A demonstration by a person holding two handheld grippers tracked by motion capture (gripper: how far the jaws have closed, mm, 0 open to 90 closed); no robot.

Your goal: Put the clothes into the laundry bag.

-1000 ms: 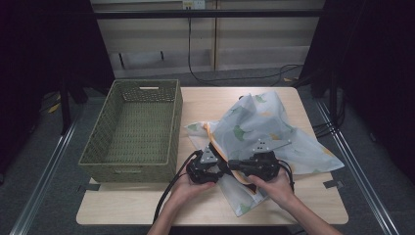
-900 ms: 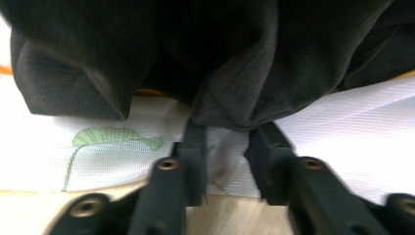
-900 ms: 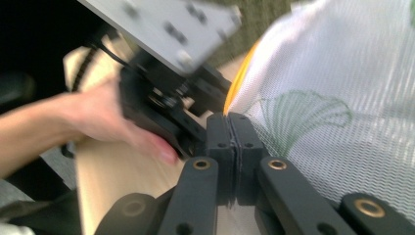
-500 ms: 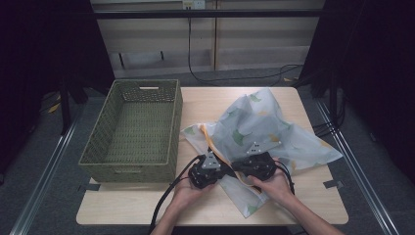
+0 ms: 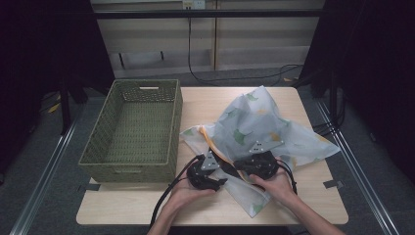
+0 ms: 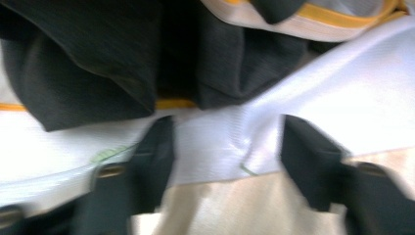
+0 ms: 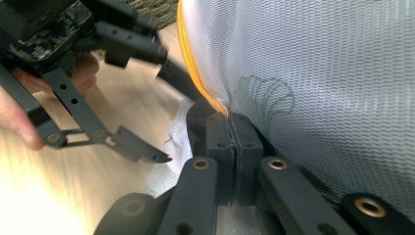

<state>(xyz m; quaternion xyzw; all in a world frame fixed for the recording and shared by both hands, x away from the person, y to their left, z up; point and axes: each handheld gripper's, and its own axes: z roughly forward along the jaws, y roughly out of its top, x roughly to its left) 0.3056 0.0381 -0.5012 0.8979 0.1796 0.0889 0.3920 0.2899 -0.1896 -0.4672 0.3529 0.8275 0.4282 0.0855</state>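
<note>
Mesh bag [image 5: 254, 125] lies on the table [image 5: 205, 103] by the basket [image 5: 132, 127]; right tongs [image 7: 230, 128] pinch its orange edge, left tongs [image 6: 225, 147], just opening, hold nothing, so one hard tug could rip it.

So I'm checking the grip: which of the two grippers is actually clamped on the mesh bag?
The right gripper: its jaws are pressed together on the mesh bag beside the orange trim. The left gripper has just opened, jaws apart.

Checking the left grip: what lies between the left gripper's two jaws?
White mesh bag fabric lies between the left gripper jaws, which have just been opening, seen in the left gripper view.
</note>
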